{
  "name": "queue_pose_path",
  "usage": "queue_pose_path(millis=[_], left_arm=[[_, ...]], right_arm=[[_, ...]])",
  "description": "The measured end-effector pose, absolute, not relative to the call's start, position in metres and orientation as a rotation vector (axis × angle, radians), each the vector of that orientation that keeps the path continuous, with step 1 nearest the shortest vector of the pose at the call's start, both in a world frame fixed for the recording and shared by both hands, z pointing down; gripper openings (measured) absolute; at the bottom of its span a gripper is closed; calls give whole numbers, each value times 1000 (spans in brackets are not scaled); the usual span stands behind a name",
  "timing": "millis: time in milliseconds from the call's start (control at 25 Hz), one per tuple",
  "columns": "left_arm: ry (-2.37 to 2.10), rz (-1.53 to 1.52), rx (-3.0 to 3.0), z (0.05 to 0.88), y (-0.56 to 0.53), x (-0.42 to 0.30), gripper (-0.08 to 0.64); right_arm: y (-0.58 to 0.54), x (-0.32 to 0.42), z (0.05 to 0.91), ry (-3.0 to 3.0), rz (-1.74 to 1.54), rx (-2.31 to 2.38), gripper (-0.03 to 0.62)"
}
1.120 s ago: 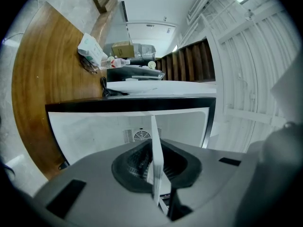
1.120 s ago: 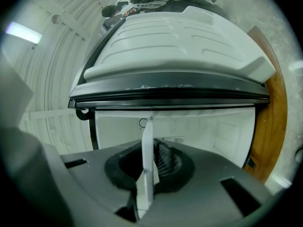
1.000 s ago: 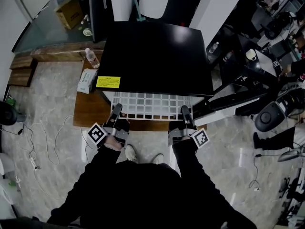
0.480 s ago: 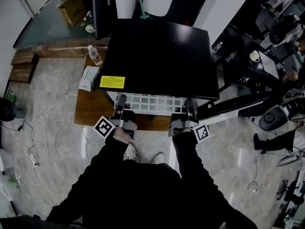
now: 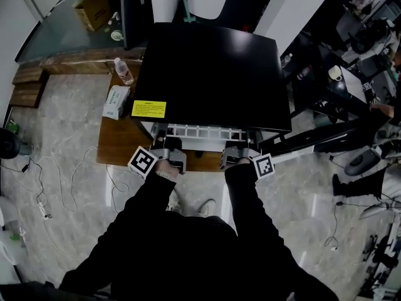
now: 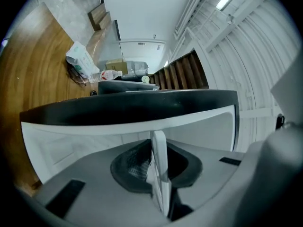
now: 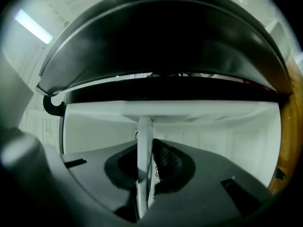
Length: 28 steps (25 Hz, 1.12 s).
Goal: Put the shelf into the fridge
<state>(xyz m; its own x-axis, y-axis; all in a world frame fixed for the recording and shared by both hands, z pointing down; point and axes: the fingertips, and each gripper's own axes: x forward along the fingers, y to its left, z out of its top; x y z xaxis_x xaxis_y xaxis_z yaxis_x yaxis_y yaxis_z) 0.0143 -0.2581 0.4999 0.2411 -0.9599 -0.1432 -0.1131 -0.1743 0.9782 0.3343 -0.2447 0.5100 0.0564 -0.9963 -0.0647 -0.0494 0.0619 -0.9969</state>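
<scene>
Near frame center, left claw (image 5: 161, 140) and right claw (image 5: 247, 145) each clamp the white shelf (image 5: 200, 132), which sits mostly inside the black fridge (image 5: 213, 74).

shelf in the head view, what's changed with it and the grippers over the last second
The shelf has slid further into the fridge: several rows of its white grid showed before, now only a narrow strip. The left gripper and right gripper followed it forward, both still clamped on its front edge. The bottle and tissue pack beside the fridge stayed put.
</scene>
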Motion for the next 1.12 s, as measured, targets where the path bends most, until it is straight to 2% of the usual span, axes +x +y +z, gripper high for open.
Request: queue_pose_path(millis=[760,800,880,1000,1120], left_arm=[[-1025,-1094,1536,499,-275,20,48],[-1007,-1096,1544,498,-272,21,61],[-981,-1084,1572,495,-262,23,100],[-935,-1053,1632,490,-239,32,145],[-909,-968,1684,490,-204,43,172]], right_arm=[[-263,340,508,1230,-1055,-1220,35],[-261,338,505,1256,-1060,-1204,57],[-253,331,497,1332,-1070,-1162,147],[-229,309,494,1483,-1099,-1150,193],[-195,288,500,1622,-1154,-1164,210]])
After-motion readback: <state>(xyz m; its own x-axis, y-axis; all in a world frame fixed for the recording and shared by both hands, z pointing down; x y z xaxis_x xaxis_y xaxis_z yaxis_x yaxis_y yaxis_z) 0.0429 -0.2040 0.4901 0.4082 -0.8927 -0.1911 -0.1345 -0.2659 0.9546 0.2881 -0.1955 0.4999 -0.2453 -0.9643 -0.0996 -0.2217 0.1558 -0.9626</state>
